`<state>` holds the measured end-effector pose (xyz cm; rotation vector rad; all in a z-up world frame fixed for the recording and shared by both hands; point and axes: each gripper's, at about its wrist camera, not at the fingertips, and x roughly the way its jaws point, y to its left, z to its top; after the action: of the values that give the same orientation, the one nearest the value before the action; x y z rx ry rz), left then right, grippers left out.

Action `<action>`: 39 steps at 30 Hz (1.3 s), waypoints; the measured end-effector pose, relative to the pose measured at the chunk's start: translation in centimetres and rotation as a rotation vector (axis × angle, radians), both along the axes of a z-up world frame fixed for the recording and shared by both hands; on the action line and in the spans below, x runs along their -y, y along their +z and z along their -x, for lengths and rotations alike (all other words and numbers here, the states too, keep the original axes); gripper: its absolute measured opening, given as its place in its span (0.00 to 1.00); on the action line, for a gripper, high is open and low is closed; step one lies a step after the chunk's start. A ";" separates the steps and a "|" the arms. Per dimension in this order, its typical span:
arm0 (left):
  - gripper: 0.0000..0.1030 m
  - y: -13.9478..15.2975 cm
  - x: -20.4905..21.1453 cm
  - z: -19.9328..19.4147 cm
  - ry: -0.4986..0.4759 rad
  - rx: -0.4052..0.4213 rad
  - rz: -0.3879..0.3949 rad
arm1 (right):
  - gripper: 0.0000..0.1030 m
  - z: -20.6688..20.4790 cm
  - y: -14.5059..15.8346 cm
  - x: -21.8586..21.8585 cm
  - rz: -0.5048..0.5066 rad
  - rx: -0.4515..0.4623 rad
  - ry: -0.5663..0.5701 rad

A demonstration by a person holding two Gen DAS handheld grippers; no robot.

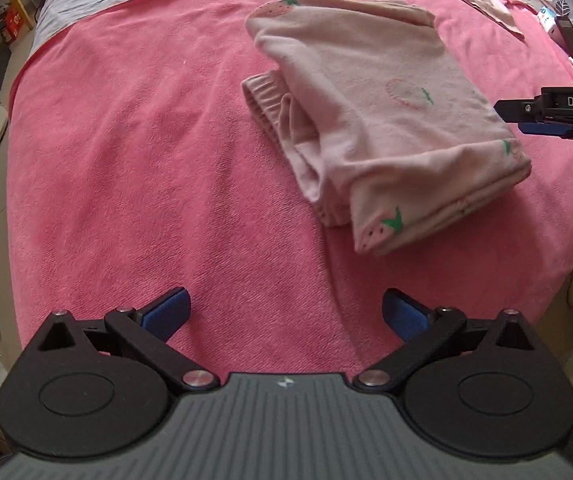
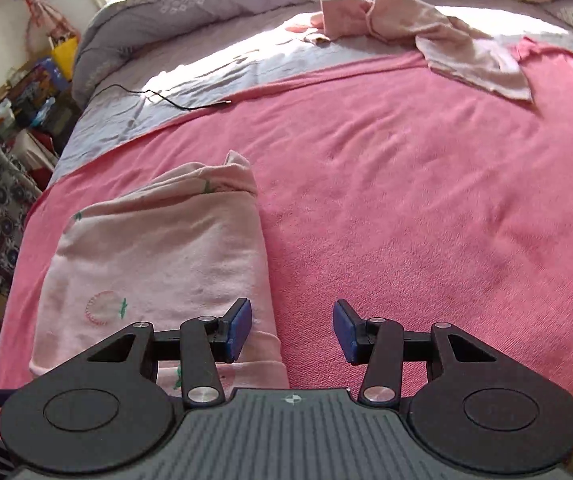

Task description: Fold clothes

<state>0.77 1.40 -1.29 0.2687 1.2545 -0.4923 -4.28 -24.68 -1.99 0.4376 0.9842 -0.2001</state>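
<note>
While the left gripper (image 1: pixel 286 314) hangs over bare pink blanket (image 1: pixel 134 168) with its jaws wide apart and nothing between them, the folded pink garment (image 1: pixel 382 120) lies on the blanket just beyond and to its right. Farther right, the right gripper (image 2: pixel 292 330) stands parted and empty at the garment's edge.

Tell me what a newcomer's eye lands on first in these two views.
The bright pink blanket covering the bed dominates both views. On it lies a folded pale pink garment with strawberry prints, nothing gripping it. At the far edge, an unfolded pink garment lies crumpled in sunlight.
</note>
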 end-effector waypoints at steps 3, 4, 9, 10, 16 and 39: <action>0.99 3.0 -0.9 -2.6 0.088 0.064 0.083 | 0.45 0.9 -0.4 -0.4 -0.011 -0.018 0.016; 0.99 4.1 -0.7 -3.6 0.106 0.096 0.120 | 0.45 1.2 -0.5 -0.6 -0.010 -0.024 0.027; 1.00 7.8 6.8 -7.5 -0.080 0.208 0.285 | 0.37 1.8 -0.6 -1.1 -0.089 -0.048 0.063; 1.00 8.5 8.1 -8.0 -0.103 0.216 0.321 | 0.33 1.7 -0.7 -1.0 -0.112 -0.052 0.067; 1.00 10.5 10.9 -10.6 -0.096 0.238 0.512 | 0.30 1.5 -0.7 -0.6 -0.129 -0.092 0.168; 1.00 3.6 0.8 -5.2 0.118 -0.053 0.212 | 0.41 -3.7 -1.3 0.6 -0.230 -0.104 0.215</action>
<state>5.93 0.63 2.35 0.0030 1.2503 -0.5288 -0.62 -25.28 -3.31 0.5308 1.1540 0.0867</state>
